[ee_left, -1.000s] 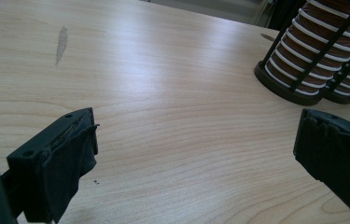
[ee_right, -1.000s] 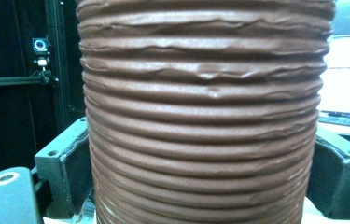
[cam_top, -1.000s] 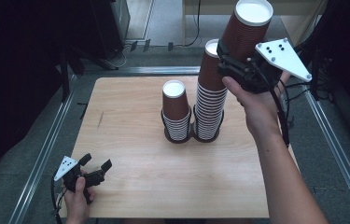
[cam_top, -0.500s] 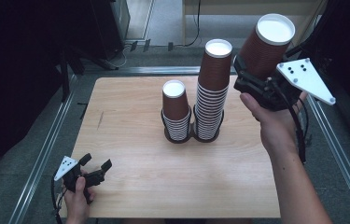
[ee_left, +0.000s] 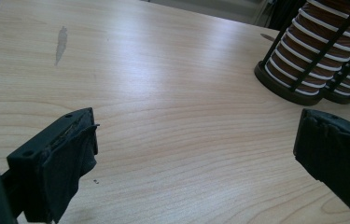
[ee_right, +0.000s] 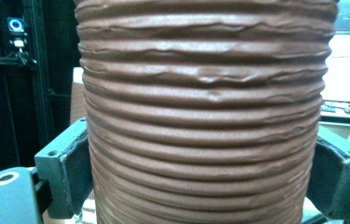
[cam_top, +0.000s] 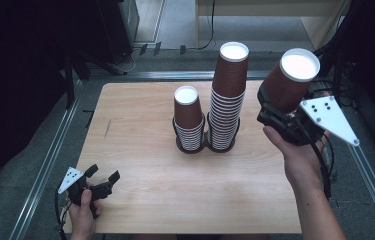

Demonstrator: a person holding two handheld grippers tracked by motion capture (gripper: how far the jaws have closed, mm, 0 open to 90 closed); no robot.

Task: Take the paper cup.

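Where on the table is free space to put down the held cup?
The table lies bare left of the short stack, across the front strip past the left gripper, and right of the tall stack. Crowded only where the stacks stand.

Light wood table [cam_top: 140, 200], grey floor [cam_top: 175, 20], dark surrounds, metal rails [cam_top: 45, 165].

Light wooden table [cam_top: 140, 200] – pale grain, one small dark scuff [ee_left: 61, 43] toward its left side. Directly on it: two black wire cup holders side by side, touching – short cup stack [cam_top: 189, 122] left, tall cup stack [cam_top: 227, 97] right, roughly centre.
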